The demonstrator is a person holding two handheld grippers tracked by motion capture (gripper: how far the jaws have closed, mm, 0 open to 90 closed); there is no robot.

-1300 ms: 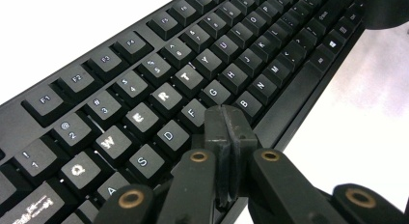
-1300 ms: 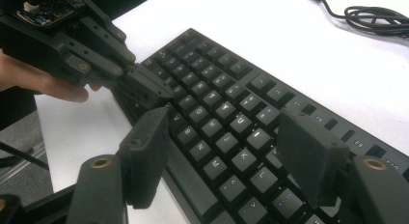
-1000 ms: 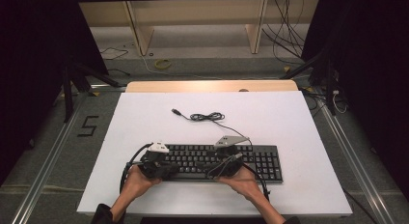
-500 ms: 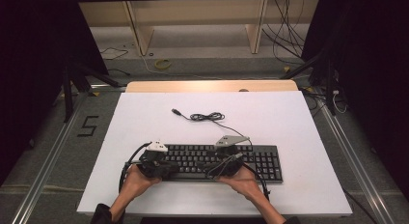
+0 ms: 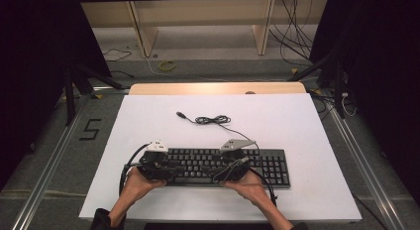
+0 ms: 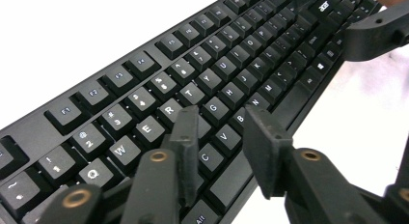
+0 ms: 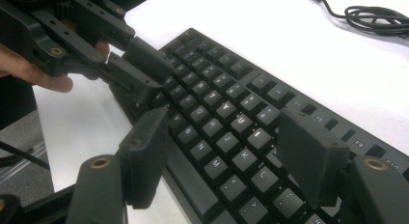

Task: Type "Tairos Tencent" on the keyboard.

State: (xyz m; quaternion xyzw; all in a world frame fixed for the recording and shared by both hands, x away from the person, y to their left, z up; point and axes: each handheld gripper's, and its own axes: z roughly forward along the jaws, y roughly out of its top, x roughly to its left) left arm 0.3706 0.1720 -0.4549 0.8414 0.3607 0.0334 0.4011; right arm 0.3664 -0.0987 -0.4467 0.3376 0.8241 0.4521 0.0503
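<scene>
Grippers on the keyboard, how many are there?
2. The left gripper hovers over the keyboard's left end; the right gripper is over its middle. Both are open.

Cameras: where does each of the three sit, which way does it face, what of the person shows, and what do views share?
High view: fixed above the person's side, facing forward and down on the white table; both forearms, left tongs and right tongs on the black computer keyboard.
Left gripper view: rides the left tongs, looks along the letter keys; jaws apart.
Right gripper view: rides the right tongs, looks across the keys toward the left tongs and a hand.
All three share the keyboard; the high and right gripper views share the coiled black cable.
</scene>
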